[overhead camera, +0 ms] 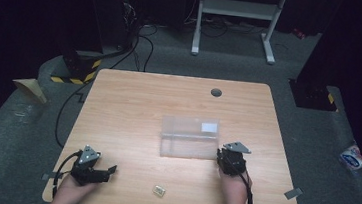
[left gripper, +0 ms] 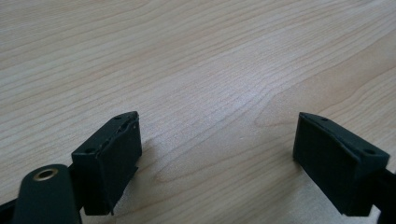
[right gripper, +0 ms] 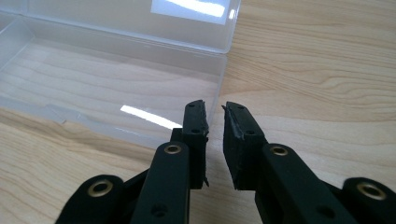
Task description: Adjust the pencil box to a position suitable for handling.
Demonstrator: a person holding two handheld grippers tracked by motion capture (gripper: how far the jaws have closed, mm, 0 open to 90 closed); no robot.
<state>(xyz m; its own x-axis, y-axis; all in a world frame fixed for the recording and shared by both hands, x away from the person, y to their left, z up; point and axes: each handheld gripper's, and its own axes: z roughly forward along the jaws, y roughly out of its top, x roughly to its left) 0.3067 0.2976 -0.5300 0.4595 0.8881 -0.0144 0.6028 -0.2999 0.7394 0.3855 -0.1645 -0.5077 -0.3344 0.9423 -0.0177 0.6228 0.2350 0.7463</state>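
Observation:
An open clear plastic box point(overhead camera: 189, 138) lies in the middle of the wooden table point(overhead camera: 133, 107), its lid folded back and carrying a white label point(overhead camera: 209, 127). My right gripper point(overhead camera: 221, 155) is at the box's front right corner. In the right gripper view point(right gripper: 215, 106) its jaws stand almost together, and the box's right wall point(right gripper: 223, 74) runs down into the slit between them. Whether the pads touch that wall I cannot tell. My left gripper point(overhead camera: 107, 171) rests near the front left edge, open wide over bare wood point(left gripper: 219, 119). A small pale block point(overhead camera: 159, 190) lies between the two hands.
A dark round grommet point(overhead camera: 216, 92) sits in the tabletop at the back. Cables and a white metal stand point(overhead camera: 237, 17) are on the floor behind the table. A strip of tape point(overhead camera: 293, 193) sticks out at the table's right front edge.

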